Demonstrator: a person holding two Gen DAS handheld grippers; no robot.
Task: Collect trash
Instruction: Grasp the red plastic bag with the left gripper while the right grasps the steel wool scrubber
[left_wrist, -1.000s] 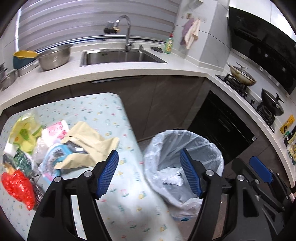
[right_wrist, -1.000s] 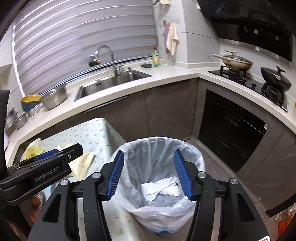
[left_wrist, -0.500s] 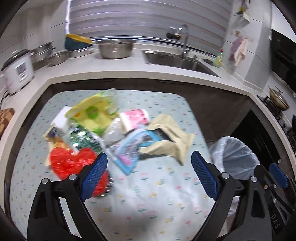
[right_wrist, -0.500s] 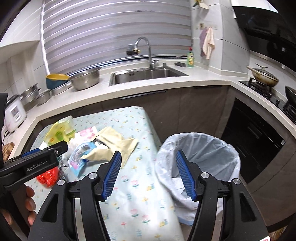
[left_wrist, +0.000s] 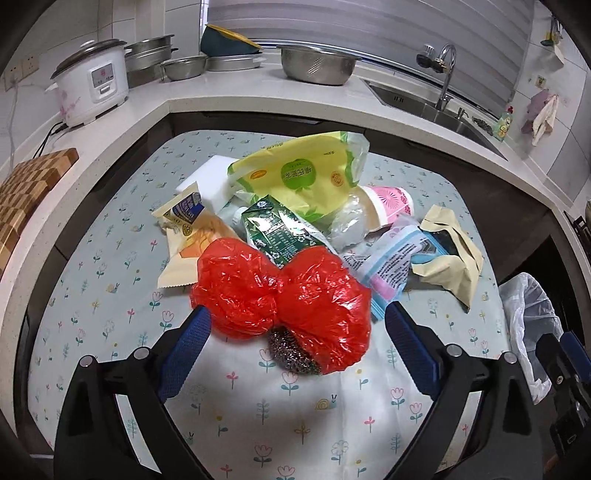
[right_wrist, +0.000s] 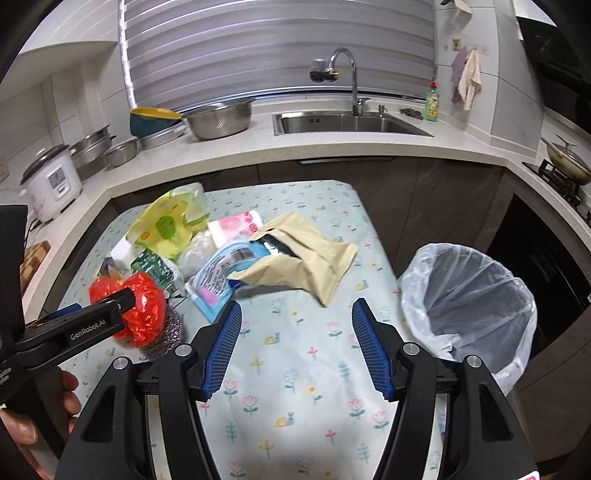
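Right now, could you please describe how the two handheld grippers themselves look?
Both are alike: the left gripper and right gripper have black angular plastic bodies with silver screws at the joints, and two fingers lined with ribbed blue pads. The left one carries white "GenRobot.AI" lettering on its side.

A heap of wrappers (left_wrist: 295, 173) lies mid-table (left_wrist: 110, 295); a crumpled bag (left_wrist: 284, 295) sits at its near edge, over a scourer (left_wrist: 291, 354); the bin (right_wrist: 469, 306) stands right of the table.

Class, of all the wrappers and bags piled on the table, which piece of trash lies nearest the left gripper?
The red plastic bag: crumpled and shiny, it sits right between the open left gripper's fingers, at the pile's near edge. The other wrappers lie farther back.
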